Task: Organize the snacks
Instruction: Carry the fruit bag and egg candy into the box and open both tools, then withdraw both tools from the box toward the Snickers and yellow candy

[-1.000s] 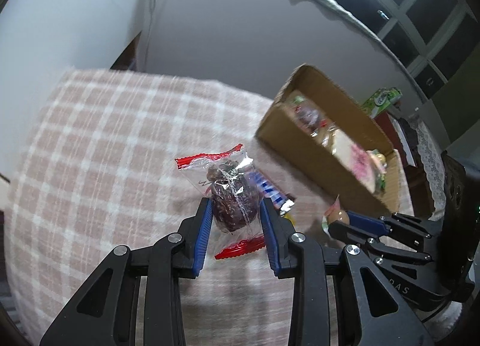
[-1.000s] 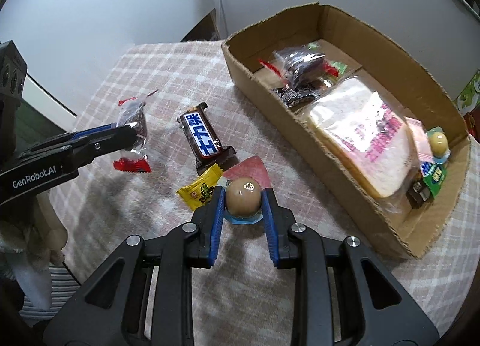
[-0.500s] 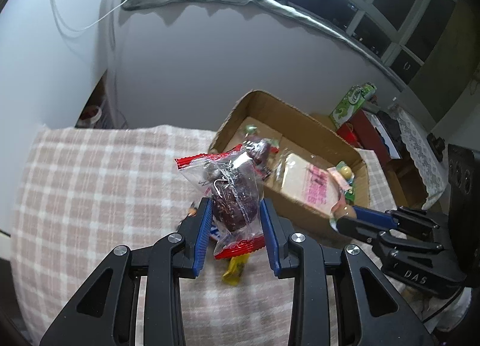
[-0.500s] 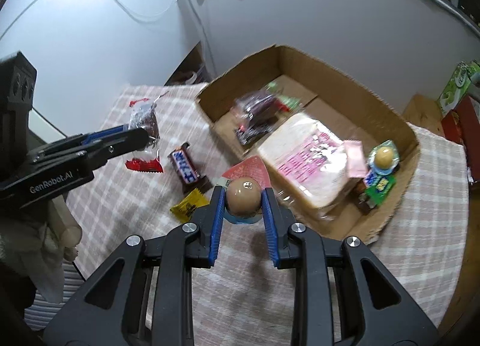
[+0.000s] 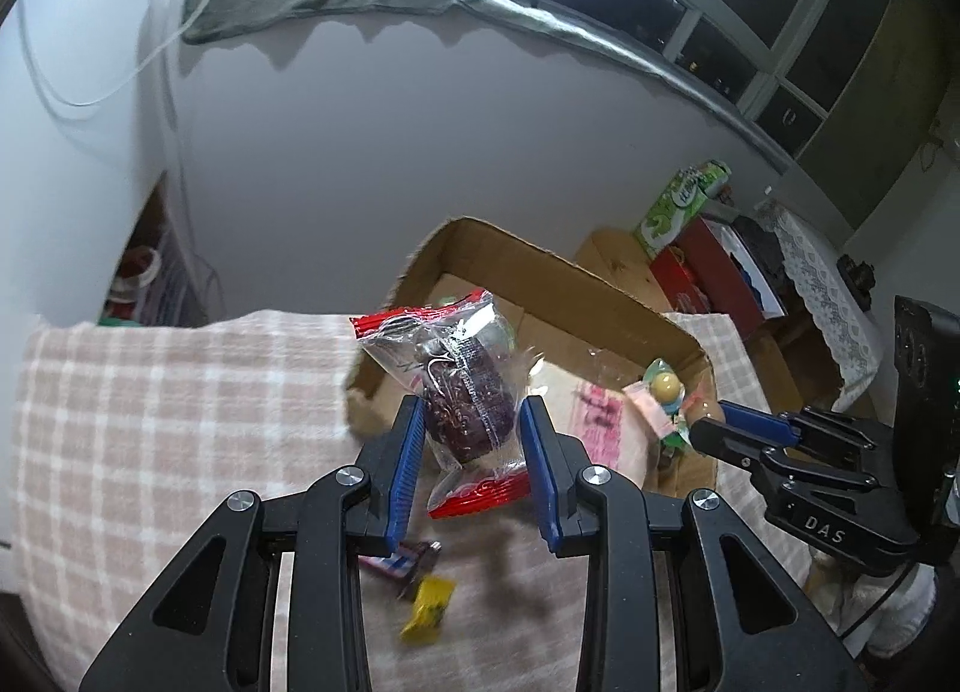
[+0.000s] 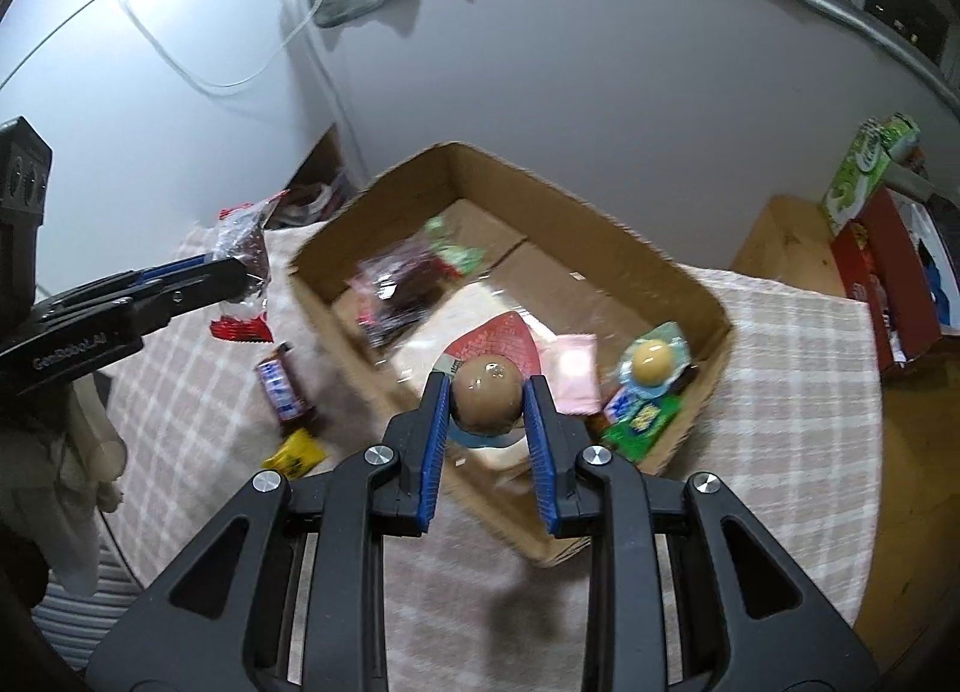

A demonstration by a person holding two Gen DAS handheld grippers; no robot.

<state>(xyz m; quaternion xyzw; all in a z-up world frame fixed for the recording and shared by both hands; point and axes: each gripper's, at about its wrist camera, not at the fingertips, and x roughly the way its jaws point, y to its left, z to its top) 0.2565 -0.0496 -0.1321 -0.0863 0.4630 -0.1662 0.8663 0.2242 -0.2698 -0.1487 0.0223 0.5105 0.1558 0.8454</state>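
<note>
Clamping a clear packet of dark dried fruit (image 5: 468, 392) with red-sealed ends, the left gripper (image 5: 471, 440) holds it above the checked tablecloth (image 5: 168, 404), just short of the cardboard box (image 6: 600, 236). The right gripper (image 6: 486, 410) has its blue pads pressed on a packaged brown egg (image 6: 486, 392) over the box's near wall — inside lie a bread pack (image 5: 594, 422), a second egg pack (image 6: 651, 362), a pink sachet (image 6: 576, 374) and a dark snack bag (image 6: 402, 290). Left on the cloth beside the box: a chocolate bar (image 6: 279, 386) and a yellow candy (image 6: 294, 455)
</note>
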